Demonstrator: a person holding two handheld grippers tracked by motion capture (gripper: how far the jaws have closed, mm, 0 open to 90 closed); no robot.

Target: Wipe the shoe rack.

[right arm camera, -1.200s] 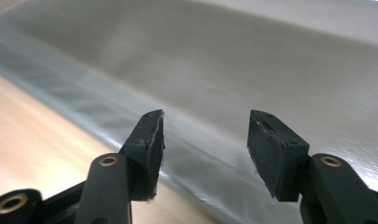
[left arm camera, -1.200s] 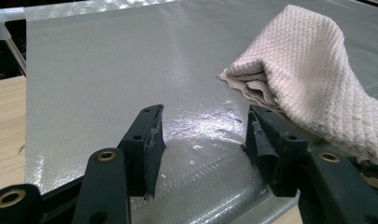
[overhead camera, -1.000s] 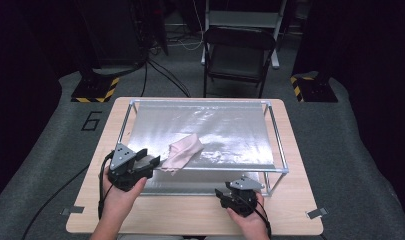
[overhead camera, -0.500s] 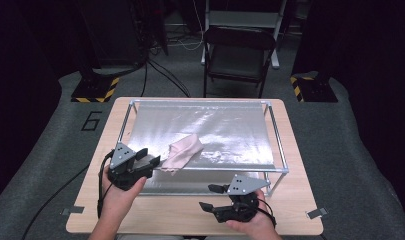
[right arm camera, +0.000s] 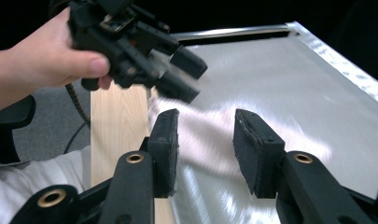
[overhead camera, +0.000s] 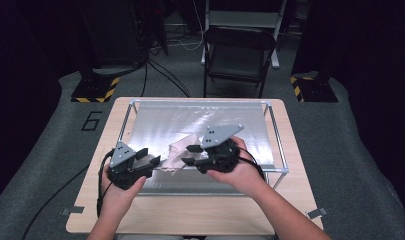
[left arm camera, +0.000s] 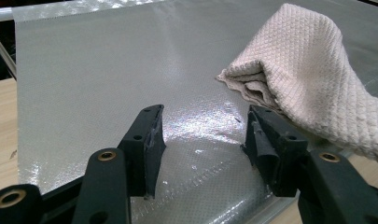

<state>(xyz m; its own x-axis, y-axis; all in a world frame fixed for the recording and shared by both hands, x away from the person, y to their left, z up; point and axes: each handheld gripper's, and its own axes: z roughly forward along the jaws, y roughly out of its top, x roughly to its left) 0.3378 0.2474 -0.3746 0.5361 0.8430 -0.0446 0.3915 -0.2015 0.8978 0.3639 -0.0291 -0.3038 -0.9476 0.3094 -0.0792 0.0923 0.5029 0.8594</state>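
The wooden table occupies the lower centre of the high view, on grey carpet. A metal-framed tray lined with silver sheet covers most of its top. A dark folding chair stands beyond the table at upper centre, and yellow-black striped bases sit at upper left and upper right.

The beige waffle-weave cloth lies bunched on the sheet in the lower-left part of the tray, between the two grippers; in the left gripper view it fills the upper right of the frame.

The right gripper is held above the tray at centre frame, pointing left toward the cloth. Its jaws have just been closing and stand moderately apart, with nothing between them; the blurred cloth lies beyond them in the right gripper view.

The left gripper sits at the tray's near-left edge, pointing right. Its jaws stand moderately apart and empty, with the right jaw just beside the cloth's edge.
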